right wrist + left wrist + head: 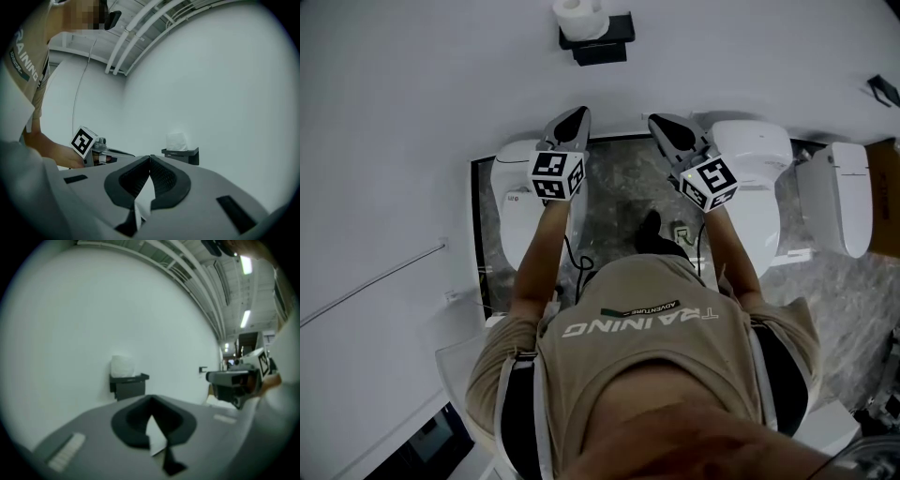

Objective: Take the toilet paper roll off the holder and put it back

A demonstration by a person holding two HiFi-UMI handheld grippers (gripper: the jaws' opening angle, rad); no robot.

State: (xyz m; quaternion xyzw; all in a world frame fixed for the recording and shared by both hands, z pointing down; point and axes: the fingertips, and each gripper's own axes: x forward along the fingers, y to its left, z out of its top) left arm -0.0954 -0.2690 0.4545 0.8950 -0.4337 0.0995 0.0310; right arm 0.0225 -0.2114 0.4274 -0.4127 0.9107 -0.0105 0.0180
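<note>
Reading head view first: finding the toilet paper roll (579,17) standing on top of the black holder (598,42), top centre of frame, against the white wall (412,112). Placing left gripper (578,113) and right gripper (661,123) side by side mid-frame, both aimed up-frame at the holder, well apart from it, over a row of toilets (750,150).

Switching to left gripper view: seeing fingers (133,423) closed tip to tip, gripping nothing. Spotting roll (123,365) left of centre, seated on holder (129,386); right gripper (232,379) at right edge.

Switching to right gripper view: same story, fingers (129,180) pressed together at the tips, empty. Spotting roll (177,140) right of centre, small and far off; left gripper (101,147) at lower left.

Judging step in hand as approach, nothing lifted yet. Probably best: pick one gripper, spread fingers wide well before arriving, not at the roll. Come in level, straddle the roll across its sides, above the holder's rim. Squeeze lightly; soft paper likely to dent. Lift straight up to clear the holder, then lower back the same way, centred.
</note>
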